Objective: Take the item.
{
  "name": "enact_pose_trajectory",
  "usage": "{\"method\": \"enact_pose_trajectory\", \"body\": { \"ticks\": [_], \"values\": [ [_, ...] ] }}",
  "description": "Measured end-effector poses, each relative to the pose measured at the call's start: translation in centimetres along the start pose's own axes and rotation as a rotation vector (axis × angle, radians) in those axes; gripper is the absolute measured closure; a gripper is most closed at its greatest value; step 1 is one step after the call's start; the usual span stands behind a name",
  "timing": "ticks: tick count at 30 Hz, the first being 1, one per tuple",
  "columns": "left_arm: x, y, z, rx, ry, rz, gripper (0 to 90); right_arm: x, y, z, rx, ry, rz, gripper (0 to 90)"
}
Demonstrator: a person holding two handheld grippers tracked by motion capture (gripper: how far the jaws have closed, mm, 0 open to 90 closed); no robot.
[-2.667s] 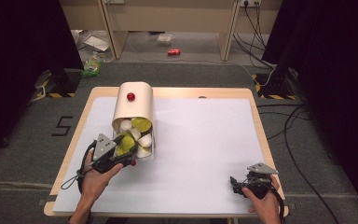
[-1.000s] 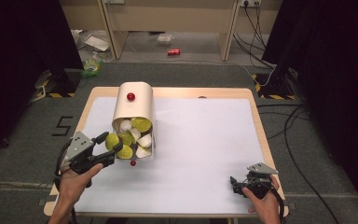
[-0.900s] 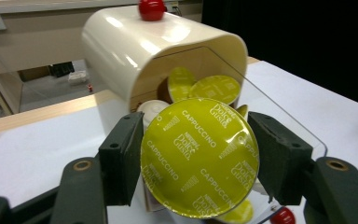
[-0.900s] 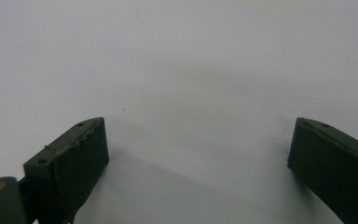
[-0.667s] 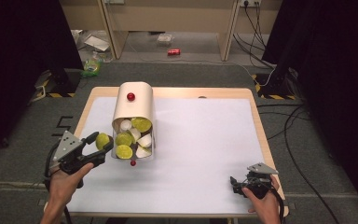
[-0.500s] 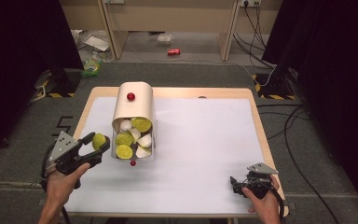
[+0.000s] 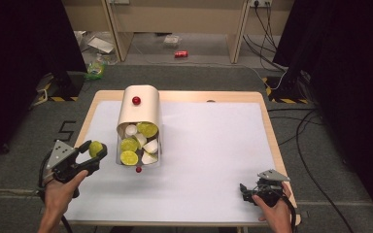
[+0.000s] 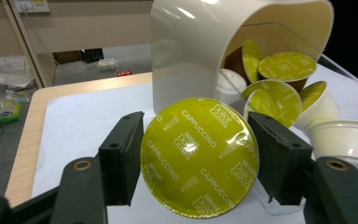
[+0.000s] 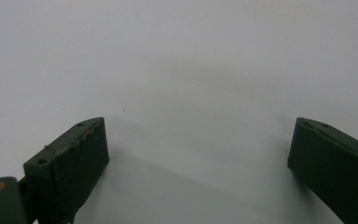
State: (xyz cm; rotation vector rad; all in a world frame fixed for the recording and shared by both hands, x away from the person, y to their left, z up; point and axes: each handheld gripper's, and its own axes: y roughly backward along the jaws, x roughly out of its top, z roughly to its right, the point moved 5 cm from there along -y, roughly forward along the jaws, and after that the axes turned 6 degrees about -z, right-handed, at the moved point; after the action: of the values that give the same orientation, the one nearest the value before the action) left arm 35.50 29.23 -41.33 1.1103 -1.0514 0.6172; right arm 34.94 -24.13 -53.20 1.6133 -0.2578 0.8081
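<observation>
Green capsule (image 8: 199,156) is clamped between the pads (image 8: 121,156) of the left gripper (image 8: 193,158), foil lid facing the camera, "cappuccino" readable. In the high view the same capsule (image 7: 95,148) is seen at the tip of the left gripper (image 7: 93,151), over the left edge of the white mat (image 7: 209,145), just left of the holder (image 7: 139,121). Compared with 2.7 s ago, when the jaws were at the holder mouth among the capsules, the capsule has been pulled clear and carried left and slightly down; the grip was kept unchanged. One capsule is thus judged extracted; placing it on the mat is likely next. Remaining capsules (image 7: 129,158), green and white, are left heaped in the holder mouth, with a red ball (image 7: 138,169) just in front. Right gripper (image 7: 246,191) is parked at the mat's lower right, unmoved; its jaws are held wide apart with nothing between, bare mat seen in the right gripper view.
</observation>
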Motion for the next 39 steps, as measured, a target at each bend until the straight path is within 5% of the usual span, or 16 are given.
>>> {"method": "enact_pose_trajectory", "body": {
  "ticks": [26, 39],
  "values": [
    [-4.3, -1.9, -3.2, 0.069, 0.065, -0.042, 38.3, 0.0, 0.0, 0.0, 0.0, -0.001, 0.0, 5.4],
    [-5.9, -2.7, -3.7, 0.084, 0.07, -0.052, 38.2, 0.0, 0.0, 0.0, 0.0, 0.0, 0.0, 5.4]
  ]
}}
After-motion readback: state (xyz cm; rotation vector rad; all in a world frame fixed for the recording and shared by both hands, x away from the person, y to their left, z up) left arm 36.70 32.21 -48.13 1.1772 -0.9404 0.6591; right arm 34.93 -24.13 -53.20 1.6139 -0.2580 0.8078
